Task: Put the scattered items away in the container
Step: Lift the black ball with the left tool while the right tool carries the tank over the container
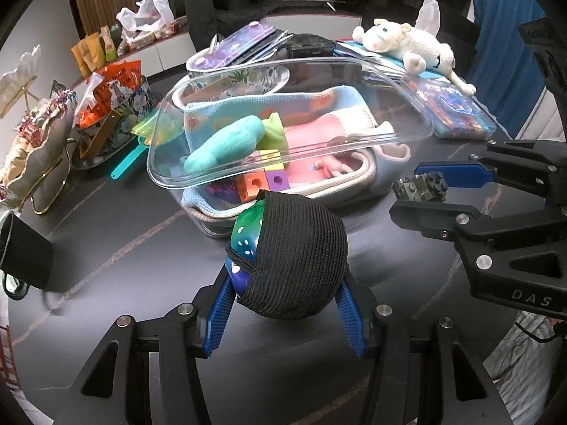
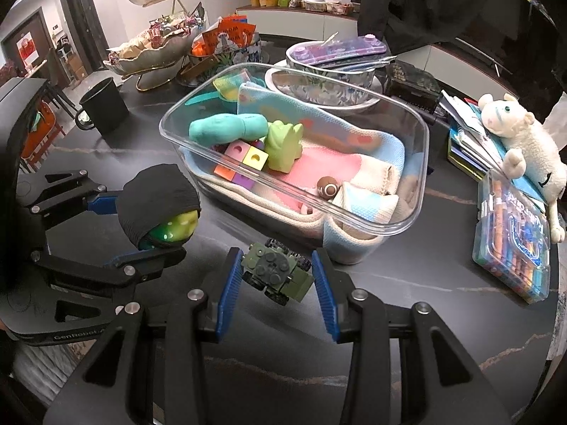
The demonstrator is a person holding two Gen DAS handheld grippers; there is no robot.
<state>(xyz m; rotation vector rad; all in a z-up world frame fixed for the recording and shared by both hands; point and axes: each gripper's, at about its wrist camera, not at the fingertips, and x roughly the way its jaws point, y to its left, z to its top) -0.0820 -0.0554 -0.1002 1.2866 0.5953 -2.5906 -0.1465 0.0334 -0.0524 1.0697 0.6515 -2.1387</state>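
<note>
A clear plastic container (image 1: pixel 407 134) (image 2: pixel 421 163) lined with a pastel knitted cloth holds a teal plush, a green toy, coloured cubes (image 2: pixel 244 157) and a small football (image 2: pixel 327 186). My left gripper (image 1: pixel 287 285) (image 2: pixel 150 221) is shut on a green-blue ball wrapped in a black knitted cover (image 1: pixel 301 258) (image 2: pixel 157 194), held just in front of the container's near wall. My right gripper (image 2: pixel 274 274) (image 1: pixel 421 189) is shut on a small green brick-built vehicle (image 2: pixel 276 272) (image 1: pixel 420 187), close to the container's near corner.
A white plush lamb (image 2: pixel 524 138) lies on stacked books to the right, beside a clear case of markers (image 2: pixel 510 244). Behind the container stand a floral bowl with a purple case (image 2: pixel 336 53), snack dishes (image 2: pixel 152 49) and a black mug (image 2: pixel 102 106). The table is dark.
</note>
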